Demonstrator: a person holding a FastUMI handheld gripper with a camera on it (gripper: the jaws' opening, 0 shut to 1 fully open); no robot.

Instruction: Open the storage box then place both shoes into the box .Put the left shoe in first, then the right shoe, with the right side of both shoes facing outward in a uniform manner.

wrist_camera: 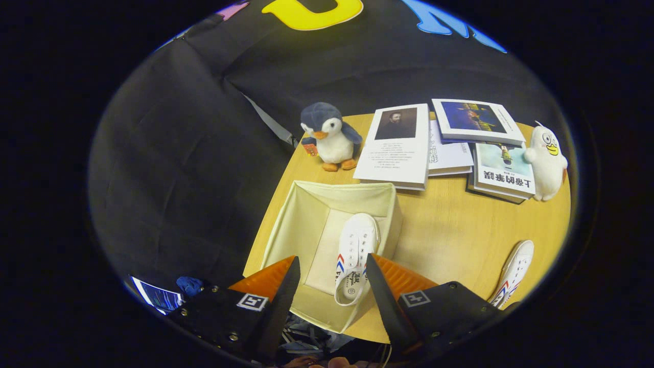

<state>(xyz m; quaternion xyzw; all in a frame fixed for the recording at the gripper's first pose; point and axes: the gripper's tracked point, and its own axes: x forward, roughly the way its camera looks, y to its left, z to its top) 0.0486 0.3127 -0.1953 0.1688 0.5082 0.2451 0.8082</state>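
Observation:
An open cream fabric storage box (306, 204) stands on the wooden table near its left edge. One white sneaker (356, 255) with red and blue stripes lies inside it along the right wall, toe pointing away. My gripper (331, 268) hovers open above the box's near end, the shoe's heel just inside the right finger, neither finger touching it. A second white sneaker (513, 273) lies on the table to the right, beyond the right finger.
A blue-and-white penguin plush (329, 135) stands behind the box. Several books (398, 145) lie in a row at the back of the table (449, 230), with a white duck plush (546, 161) at their right end. Black cloth hangs behind and to the left.

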